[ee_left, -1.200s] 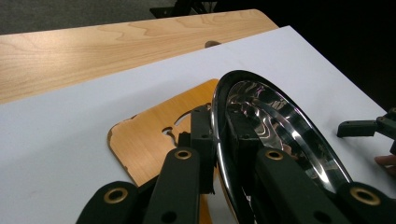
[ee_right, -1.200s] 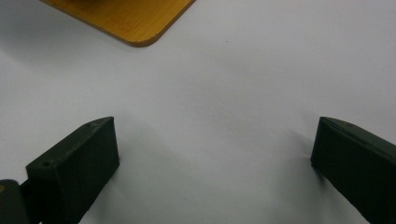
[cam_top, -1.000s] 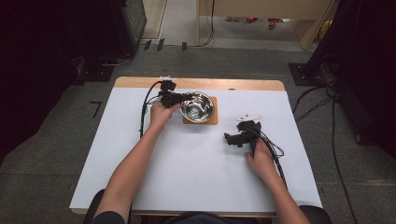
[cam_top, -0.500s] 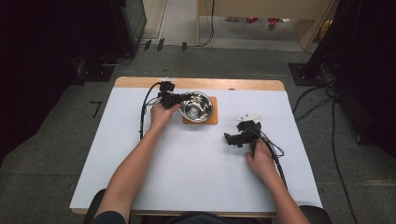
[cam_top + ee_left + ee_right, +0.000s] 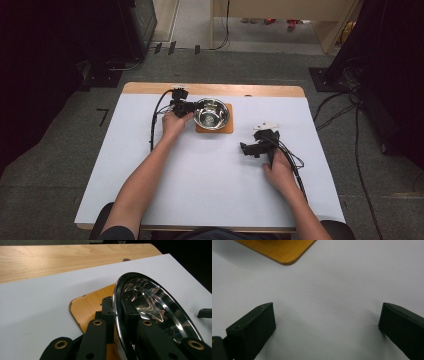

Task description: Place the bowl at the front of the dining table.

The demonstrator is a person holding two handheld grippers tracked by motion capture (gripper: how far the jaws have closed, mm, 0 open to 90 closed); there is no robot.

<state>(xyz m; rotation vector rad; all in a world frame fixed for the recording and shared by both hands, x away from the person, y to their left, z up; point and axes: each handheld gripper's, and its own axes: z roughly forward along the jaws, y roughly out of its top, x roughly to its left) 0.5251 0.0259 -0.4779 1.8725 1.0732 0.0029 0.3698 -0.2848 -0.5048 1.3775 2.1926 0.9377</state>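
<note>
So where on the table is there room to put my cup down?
The white cover is bare between the two forearms, and left of the left hand-held gripper. It is crowded around the steel bowl on its wooden board, and by the right hand-held gripper.

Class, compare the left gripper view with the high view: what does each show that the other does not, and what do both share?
Left gripper view alone: the jaws closed over the bowl's rim, one inside, one outside.

High view alone: the person's hands, the right tool resting open on the white table cover, and the floor around.

Both: the steel bowl on the wooden board, gripped by the left tool.
</note>
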